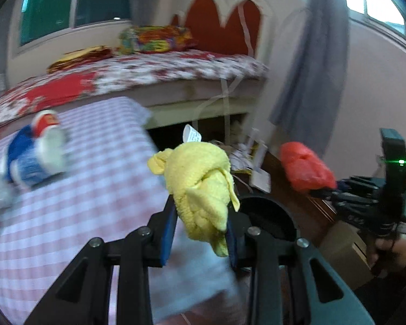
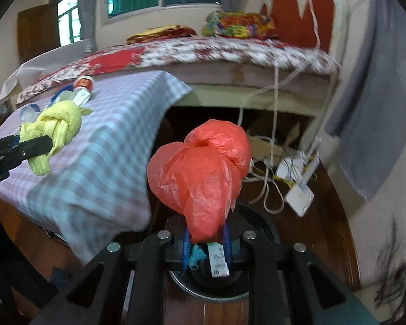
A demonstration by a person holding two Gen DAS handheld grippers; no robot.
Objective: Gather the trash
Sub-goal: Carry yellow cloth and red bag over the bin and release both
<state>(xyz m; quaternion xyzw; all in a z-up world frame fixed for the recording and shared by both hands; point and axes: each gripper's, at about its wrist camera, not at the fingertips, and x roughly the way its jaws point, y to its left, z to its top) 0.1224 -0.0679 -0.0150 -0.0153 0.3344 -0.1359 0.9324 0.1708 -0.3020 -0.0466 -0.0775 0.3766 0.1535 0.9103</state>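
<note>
Beside a table (image 2: pixel 100 140) covered in a pink-and-white checked cloth, with a bed (image 2: pixel 203 51) behind it, two hand-held grippers each carry a piece of trash. The left gripper (image 1: pixel 200 230) has its blue pads closed narrowly on a knotted yellow cloth (image 1: pixel 200 181), which sticks up between the fingers and hangs over the table's edge. The right gripper (image 2: pixel 205 243) is closed more tightly on the bottom of a knotted red plastic bag (image 2: pixel 200 168), with a small white label and a scrap of teal caught between the fingers too. A person's hand (image 1: pixel 392 252) holds its handle.

Directly below both grippers, on the dark wooden floor, sits a round black bin (image 2: pixel 211 279), its open rim partly hidden by the grippers. A blue-and-white cup (image 1: pixel 32 159) lying on its side, and other small items, remain on the table.

The step in hand looks like carrying both bundles to the bin. The next move probably calls for centring each bundle over the opening and letting the fingers part; the light bag may cling to the pads or drift off the rim.
</note>
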